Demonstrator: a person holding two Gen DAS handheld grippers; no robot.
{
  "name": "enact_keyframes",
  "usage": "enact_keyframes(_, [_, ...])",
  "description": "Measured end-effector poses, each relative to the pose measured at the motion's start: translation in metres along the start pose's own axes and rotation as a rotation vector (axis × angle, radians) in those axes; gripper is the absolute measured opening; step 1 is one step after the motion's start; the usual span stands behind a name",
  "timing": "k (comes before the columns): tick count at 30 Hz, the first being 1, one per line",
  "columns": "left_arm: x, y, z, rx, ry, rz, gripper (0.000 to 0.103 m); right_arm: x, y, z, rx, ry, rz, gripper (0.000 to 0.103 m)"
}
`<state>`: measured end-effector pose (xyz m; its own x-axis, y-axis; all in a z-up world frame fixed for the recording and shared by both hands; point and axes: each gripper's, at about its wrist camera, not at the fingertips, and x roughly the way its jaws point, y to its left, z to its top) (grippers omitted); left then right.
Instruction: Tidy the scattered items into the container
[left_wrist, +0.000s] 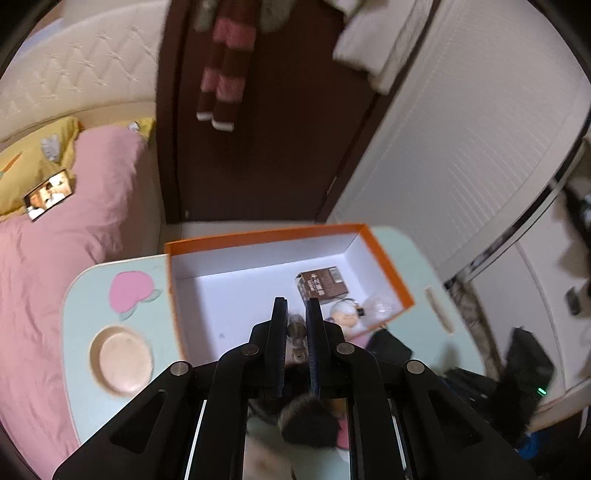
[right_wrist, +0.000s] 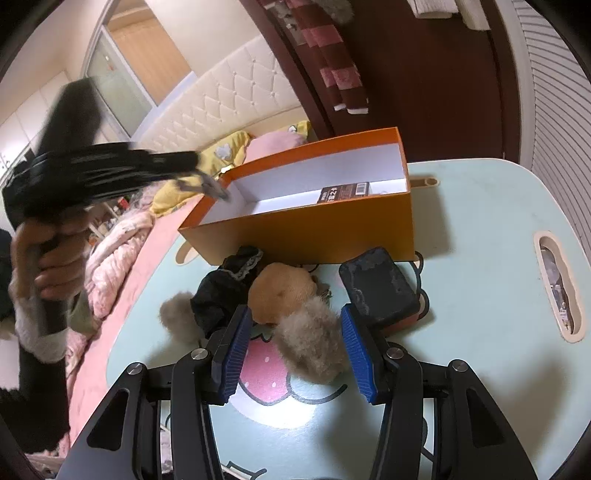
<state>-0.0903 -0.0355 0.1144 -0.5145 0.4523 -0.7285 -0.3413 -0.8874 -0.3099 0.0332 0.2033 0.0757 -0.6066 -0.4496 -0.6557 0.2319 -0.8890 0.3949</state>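
I hold my left gripper (left_wrist: 297, 306) above the near left part of the orange cardboard box with white inside (right_wrist: 314, 236). Its 2 fingers are almost together and they clamp a small grey thing (left_wrist: 296, 334); I cannot tell what it is. In the right wrist view this grey thing hangs over the left corner of the box.

Inside the box, at its right end, there are 3 things: a brown carton with white print (left_wrist: 321, 284), a small figurine with white hair (left_wrist: 345, 314), and a crumpled clear plastic piece (left_wrist: 380, 306).

The box stands on the pale blue table with cartoon pictures (right_wrist: 480, 221). In front of the box, still on the table, lie a small grey fluffy ball (right_wrist: 177, 317), a black lace cloth (right_wrist: 225, 288), a tan plush toy (right_wrist: 284, 288) and a dark worn pouch (right_wrist: 380, 288) that touches the front wall of the box.

My right gripper (right_wrist: 295, 349) is in front of the box too. Its blue pads (right_wrist: 236, 347) stand apart, with 1 beige fluffy pompom (right_wrist: 314, 336) between them, not squeezed.
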Motion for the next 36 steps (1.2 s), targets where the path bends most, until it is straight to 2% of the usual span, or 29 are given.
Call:
enact_keyframes(4, [-0.029, 0.021, -0.033, -0.098, -0.073, 0.043, 0.011, 0.001, 0.008, 0.0, -0.018, 0.002, -0.001, 0.05])
enact_keyframes(6, [-0.031, 0.033, -0.052, -0.129, -0.094, 0.065, 0.011, 0.003, 0.011, 0.001, -0.028, 0.006, 0.0, 0.05])
enact_keyframes(10, [-0.016, 0.048, -0.088, -0.209, -0.075, 0.027, 0.011, 0.006, 0.021, 0.01, -0.059, 0.02, -0.017, 0.05])
enact_keyframes(13, [-0.002, 0.051, -0.106, -0.227, -0.067, 0.027, 0.011, 0.002, 0.027, 0.028, -0.09, 0.006, -0.023, 0.052])
enact_keyframes(17, [0.005, 0.054, -0.121, -0.249, -0.087, 0.01, 0.011, 0.001, 0.031, 0.062, -0.1, -0.015, -0.028, 0.066])
enact_keyframes(21, [0.008, 0.055, -0.131, -0.26, -0.114, -0.012, 0.012, 0.014, 0.026, 0.099, -0.066, 0.006, -0.069, 0.067])
enact_keyframes(22, [0.009, 0.055, -0.133, -0.264, -0.119, -0.012, 0.016, 0.019, 0.025, 0.106, -0.072, 0.024, -0.092, 0.067])
enact_keyframes(24, [0.008, 0.053, -0.137, -0.271, -0.134, -0.006, 0.04, 0.036, 0.028, 0.123, -0.103, 0.096, -0.142, 0.067])
enact_keyframes(26, [0.005, 0.05, -0.139, -0.262, -0.166, 0.039, 0.057, 0.049, 0.028, 0.134, -0.113, 0.163, -0.125, 0.067])
enact_keyframes(28, [0.0, 0.044, -0.141, -0.216, -0.208, 0.11, 0.061, 0.064, 0.026, 0.148, -0.094, 0.229, -0.118, 0.067])
enact_keyframes(30, [-0.003, 0.041, -0.141, -0.18, -0.233, 0.144, 0.068, 0.078, 0.023, 0.157, -0.088, 0.283, -0.146, 0.067])
enact_keyframes(33, [-0.005, 0.042, -0.144, -0.18, -0.257, 0.15, 0.07, 0.102, 0.014, 0.172, -0.066, 0.377, -0.202, 0.067])
enact_keyframes(36, [-0.004, 0.05, -0.144, -0.211, -0.25, 0.134, 0.07, 0.127, 0.004, 0.179, -0.039, 0.473, -0.221, 0.067])
